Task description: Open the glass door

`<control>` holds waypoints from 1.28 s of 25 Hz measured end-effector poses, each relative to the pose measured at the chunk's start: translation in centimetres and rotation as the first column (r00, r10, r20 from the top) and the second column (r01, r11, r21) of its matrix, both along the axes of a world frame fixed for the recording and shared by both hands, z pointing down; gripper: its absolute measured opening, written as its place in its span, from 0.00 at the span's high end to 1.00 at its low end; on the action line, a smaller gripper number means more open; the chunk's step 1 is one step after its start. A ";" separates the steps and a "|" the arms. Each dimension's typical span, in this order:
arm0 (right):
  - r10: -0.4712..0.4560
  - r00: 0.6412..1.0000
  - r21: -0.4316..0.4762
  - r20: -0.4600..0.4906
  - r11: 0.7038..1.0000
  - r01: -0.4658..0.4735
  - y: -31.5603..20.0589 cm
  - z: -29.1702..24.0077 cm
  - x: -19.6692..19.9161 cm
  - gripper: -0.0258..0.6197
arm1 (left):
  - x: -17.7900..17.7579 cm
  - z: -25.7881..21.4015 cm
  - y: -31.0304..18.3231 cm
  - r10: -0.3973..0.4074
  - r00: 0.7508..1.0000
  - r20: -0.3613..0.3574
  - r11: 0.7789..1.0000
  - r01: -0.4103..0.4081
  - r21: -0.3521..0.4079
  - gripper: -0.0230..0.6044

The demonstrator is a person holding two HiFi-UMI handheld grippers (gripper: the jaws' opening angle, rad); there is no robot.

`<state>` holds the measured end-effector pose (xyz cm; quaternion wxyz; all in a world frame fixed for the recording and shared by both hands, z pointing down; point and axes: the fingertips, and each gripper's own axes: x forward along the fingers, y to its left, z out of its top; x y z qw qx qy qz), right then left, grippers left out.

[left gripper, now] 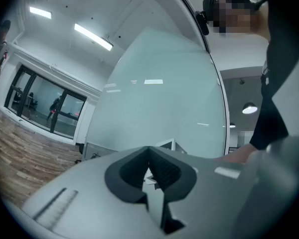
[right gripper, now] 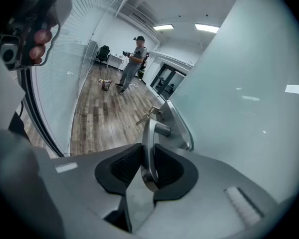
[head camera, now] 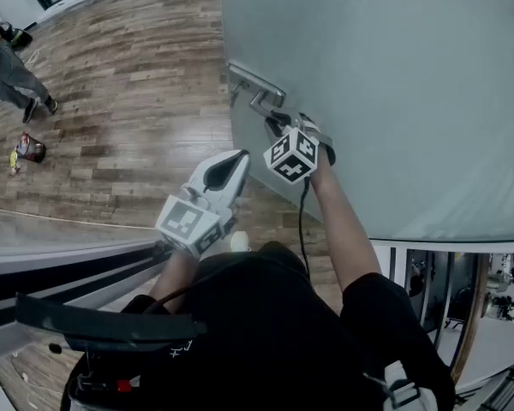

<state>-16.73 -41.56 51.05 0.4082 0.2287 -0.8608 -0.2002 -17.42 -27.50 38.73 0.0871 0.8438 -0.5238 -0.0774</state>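
Glass door (head camera: 394, 75): its handle (right gripper: 148, 146) runs toward twelve o'clock, clenched in my right gripper (right gripper: 147, 169); left gripper (left gripper: 150, 176), closed empty, sits at seven.

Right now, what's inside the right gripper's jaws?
The door's metal lever handle, clamped by the right gripper. Beyond it show its plate on the glass door and a key. The pads cover the handle's gripped sides.

No legible text, label or number.
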 end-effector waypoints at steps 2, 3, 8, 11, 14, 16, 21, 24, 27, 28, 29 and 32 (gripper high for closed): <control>0.012 1.000 0.006 0.004 1.000 -0.012 -0.8 0.0 0.2 0.83 | -0.1 0.3 -0.2 0.003 1.000 -0.002 1.000 -0.003 -0.016 0.96; 0.019 1.000 0.008 0.006 1.000 -0.019 -1.2 0.1 0.3 0.83 | -0.1 0.6 -0.4 0.004 1.000 -0.004 1.000 -0.004 -0.023 0.96; 0.041 0.999 0.011 0.008 0.999 -0.041 -3.0 -0.2 1.4 0.83 | 0.8 0.4 -0.6 0.025 1.000 -0.004 1.000 -0.025 -0.009 0.96; 0.042 0.999 0.018 0.010 0.999 -0.043 -3.9 -0.4 1.7 0.83 | 0.9 0.4 -1.0 0.020 1.000 0.000 1.000 -0.020 -0.001 0.96; 0.048 0.999 0.017 0.013 0.999 -0.048 -5.5 -0.3 1.6 0.83 | -0.1 0.4 -2.8 -0.027 1.000 0.014 0.999 0.028 -0.023 0.96; 0.054 0.999 0.004 0.011 0.999 -0.054 -6.5 -0.2 1.9 0.83 | -0.2 0.1 -4.3 -0.051 0.998 0.020 0.998 0.052 -0.028 0.96; 0.068 0.998 -0.005 0.014 0.998 -0.067 -7.4 -0.3 2.2 0.84 | 0.2 -0.4 -6.4 -0.065 0.998 0.022 0.998 0.065 -0.024 0.96; 0.076 0.997 0.004 0.017 0.997 -0.076 -7.9 -0.8 2.4 0.84 | 0.7 -0.9 -7.5 -0.052 0.998 0.018 0.999 0.052 0.006 0.96; 0.081 0.996 -0.018 0.024 0.997 -0.081 -9.6 -0.2 2.6 0.84 | 1.3 -0.5 -9.9 -0.067 0.998 0.022 0.998 0.067 -0.007 0.96; 0.084 0.996 -0.023 0.026 0.996 -0.083 -10.1 -0.1 2.7 0.84 | 1.5 -0.5 -10.6 -0.070 0.997 0.021 0.997 0.070 -0.011 0.96; 0.088 0.996 -0.026 0.027 0.996 -0.088 -10.5 0.0 2.8 0.84 | 1.8 -0.6 -11.1 -0.070 0.997 0.020 0.997 0.070 -0.010 0.96; 0.110 0.994 -0.035 0.026 0.993 -0.109 -11.1 -0.7 3.0 0.84 | 2.5 -1.2 -11.9 -0.069 0.997 0.015 0.998 0.069 -0.009 0.96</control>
